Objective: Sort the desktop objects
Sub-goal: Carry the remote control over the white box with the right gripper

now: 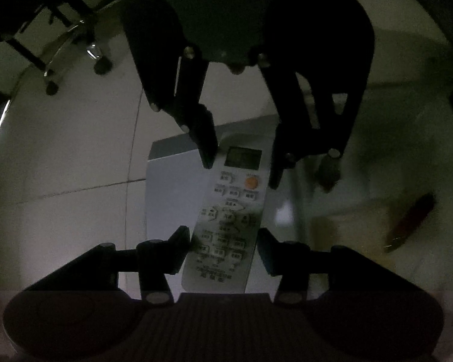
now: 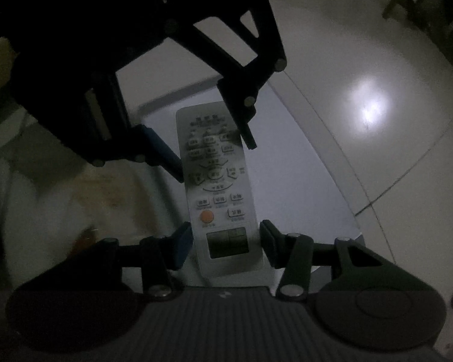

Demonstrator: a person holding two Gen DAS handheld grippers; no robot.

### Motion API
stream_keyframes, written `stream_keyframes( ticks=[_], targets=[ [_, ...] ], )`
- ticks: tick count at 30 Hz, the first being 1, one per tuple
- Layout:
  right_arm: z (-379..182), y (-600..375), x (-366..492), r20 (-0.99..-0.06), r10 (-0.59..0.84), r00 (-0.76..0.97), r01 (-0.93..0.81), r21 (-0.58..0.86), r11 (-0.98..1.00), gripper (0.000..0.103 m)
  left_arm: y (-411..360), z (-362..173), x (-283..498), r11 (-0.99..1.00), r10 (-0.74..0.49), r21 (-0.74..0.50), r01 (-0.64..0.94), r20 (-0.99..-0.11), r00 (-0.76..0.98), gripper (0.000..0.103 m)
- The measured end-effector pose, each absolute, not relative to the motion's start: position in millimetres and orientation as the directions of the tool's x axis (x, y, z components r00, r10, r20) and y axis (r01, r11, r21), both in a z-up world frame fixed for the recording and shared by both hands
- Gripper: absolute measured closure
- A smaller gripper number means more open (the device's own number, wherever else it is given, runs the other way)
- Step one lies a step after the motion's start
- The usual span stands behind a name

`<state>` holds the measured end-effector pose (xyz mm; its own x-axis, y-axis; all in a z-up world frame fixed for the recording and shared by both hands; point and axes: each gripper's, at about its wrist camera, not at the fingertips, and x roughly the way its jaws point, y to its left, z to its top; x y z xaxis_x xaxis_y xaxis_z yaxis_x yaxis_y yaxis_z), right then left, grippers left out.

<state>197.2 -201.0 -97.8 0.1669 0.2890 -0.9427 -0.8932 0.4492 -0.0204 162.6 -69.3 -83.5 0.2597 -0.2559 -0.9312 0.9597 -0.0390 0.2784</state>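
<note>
left wrist view: my left gripper (image 1: pixel 225 249) sits at the near end of a white remote control (image 1: pixel 231 208), one finger on each long side. the left finger (image 1: pixel 179 244) appears to touch the remote's edge, while a thin gap shows between the right finger and the other edge, so i cannot tell if i truly grip it. the remote lies face up on a pale tray (image 1: pixel 169 187), its small display (image 1: pixel 243 156) and orange button (image 1: pixel 251 182) at the far end. my right gripper (image 1: pixel 241 169) reaches in from the far side, its fingers straddling the display end. on the table (image 1: pixel 362 187) to the right lies a dark reddish, pen-like object (image 1: pixel 410 221), too dim to name. an office chair base (image 1: pixel 72 51) stands on the tiled floor (image 1: pixel 60 150) at far left.

right wrist view: my right gripper (image 2: pixel 226 242) brackets the display end of the remote control (image 2: pixel 219 187), fingers spread slightly wider than it; the blue-padded left finger (image 2: pixel 182 246) is close to the edge and the right one stands just apart. the orange button (image 2: pixel 207 217) sits just beyond the display (image 2: pixel 228 242). my left gripper (image 2: pixel 214 158) comes from the far side over the remote's other end. the tray (image 2: pixel 302 181) lies under it all, and a light glare (image 2: pixel 368 105) shines on the floor to the right.
</note>
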Motion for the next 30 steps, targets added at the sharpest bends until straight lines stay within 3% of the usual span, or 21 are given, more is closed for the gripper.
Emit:
stream_keyframes(
  ticks=[6,14,21,30],
  targets=[
    [-47.4,-201.4,129.3,-0.944,0.292,0.154,-0.918,-0.027,0.396,0.051,-61.5,-43.2,97.0,0.058,-0.243,0.266,0.962,-0.931,0.272,0.058],
    [-44.4,-221.0,61.6,-0.955,0.271,0.124,-0.950,-0.035,0.309,0.050,-63.6,-44.7,14.7,0.254,-0.240,0.230,0.940,-0.926,0.291,0.056],
    [-88.9,-238.4,40.7,-0.965,0.256,0.051,-0.965,0.018,0.261,0.050,-62.6,-85.6,-19.3,0.291,-0.214,0.185,0.939,-0.944,0.252,0.056],
    [-161.9,-189.0,26.2,-0.974,0.228,0.000,-0.971,0.055,0.231,0.050,-69.7,-154.3,-3.3,0.304,-0.183,0.121,0.945,-0.966,0.182,0.056]
  ],
)
